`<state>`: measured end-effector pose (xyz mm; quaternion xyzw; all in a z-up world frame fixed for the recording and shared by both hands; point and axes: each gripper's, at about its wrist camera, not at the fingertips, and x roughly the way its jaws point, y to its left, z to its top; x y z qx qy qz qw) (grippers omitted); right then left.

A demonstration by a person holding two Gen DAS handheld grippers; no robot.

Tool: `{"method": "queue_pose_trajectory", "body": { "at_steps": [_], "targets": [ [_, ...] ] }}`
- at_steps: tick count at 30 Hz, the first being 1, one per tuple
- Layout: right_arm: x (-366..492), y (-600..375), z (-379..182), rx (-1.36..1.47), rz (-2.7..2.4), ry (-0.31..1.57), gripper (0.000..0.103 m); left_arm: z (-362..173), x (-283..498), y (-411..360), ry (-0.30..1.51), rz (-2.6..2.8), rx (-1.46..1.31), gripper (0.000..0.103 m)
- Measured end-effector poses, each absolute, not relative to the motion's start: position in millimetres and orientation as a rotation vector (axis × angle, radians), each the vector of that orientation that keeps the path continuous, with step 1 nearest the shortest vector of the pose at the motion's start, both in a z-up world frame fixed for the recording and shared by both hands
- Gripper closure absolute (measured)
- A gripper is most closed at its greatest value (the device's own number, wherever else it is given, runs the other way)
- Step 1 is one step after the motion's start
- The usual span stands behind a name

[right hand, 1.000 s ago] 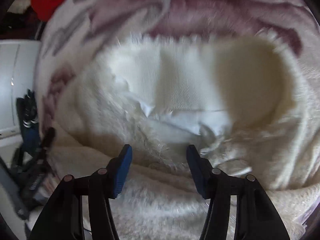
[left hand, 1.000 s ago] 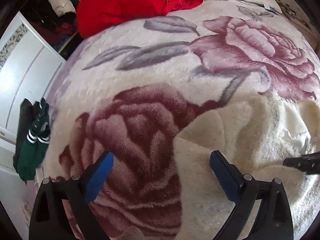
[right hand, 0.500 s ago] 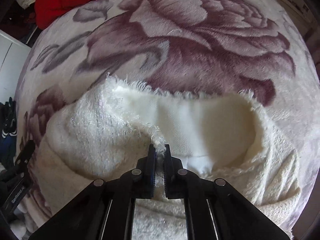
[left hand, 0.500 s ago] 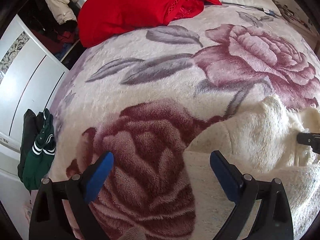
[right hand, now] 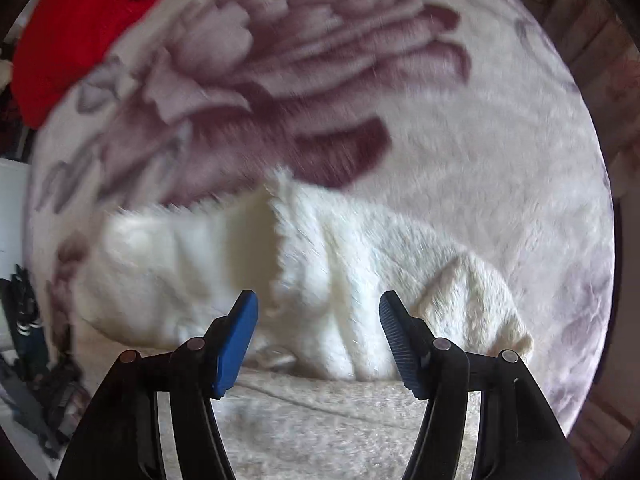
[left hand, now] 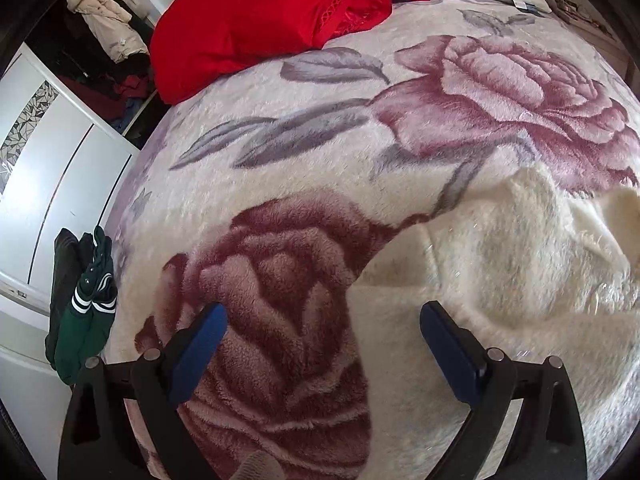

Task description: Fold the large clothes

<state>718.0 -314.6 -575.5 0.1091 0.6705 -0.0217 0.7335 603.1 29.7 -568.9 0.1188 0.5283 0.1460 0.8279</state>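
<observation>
A fluffy cream-white garment [right hand: 320, 264] lies bunched on a rose-patterned bed blanket [right hand: 460, 148]. One flap is folded over its middle, and a corner sticks out at the right. My right gripper [right hand: 318, 312] is open and empty just above its near part. In the left wrist view the garment [left hand: 500, 264] fills the lower right. My left gripper [left hand: 322, 320] is open and empty, low over the blanket [left hand: 300, 168] at the garment's left edge.
A red garment [left hand: 256, 16] lies heaped at the far end of the bed, also in the right wrist view [right hand: 72, 32]. A white wardrobe [left hand: 48, 168] stands left of the bed. Dark green clothes [left hand: 84, 308] hang over the bed's left edge.
My right gripper closed on the garment's edge, carried it over, and has now let go and opened. The garment lies folded over. My left gripper stayed open and barely moved.
</observation>
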Motion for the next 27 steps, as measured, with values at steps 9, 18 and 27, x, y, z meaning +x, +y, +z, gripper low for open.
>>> {"method": "queue_pose_trajectory", "body": {
  "at_steps": [9, 18, 27],
  "targets": [
    [721.1, -295.9, -580.3, 0.173, -0.115, 1.308, 0.095, -569.3, 616.6, 18.7, 1.099, 0.290, 0.330, 0.004],
    [724.9, -345.5, -559.1, 0.387, 0.072, 1.383, 0.029, -562.4, 636.2, 22.0, 1.160, 0.191, 0.245, 0.004],
    [743.8, -400.0, -598.2, 0.291, -0.007, 1.439, 0.028, -650.5, 688.8, -11.1, 1.422, -0.039, 0.434, 0.002]
  ]
}}
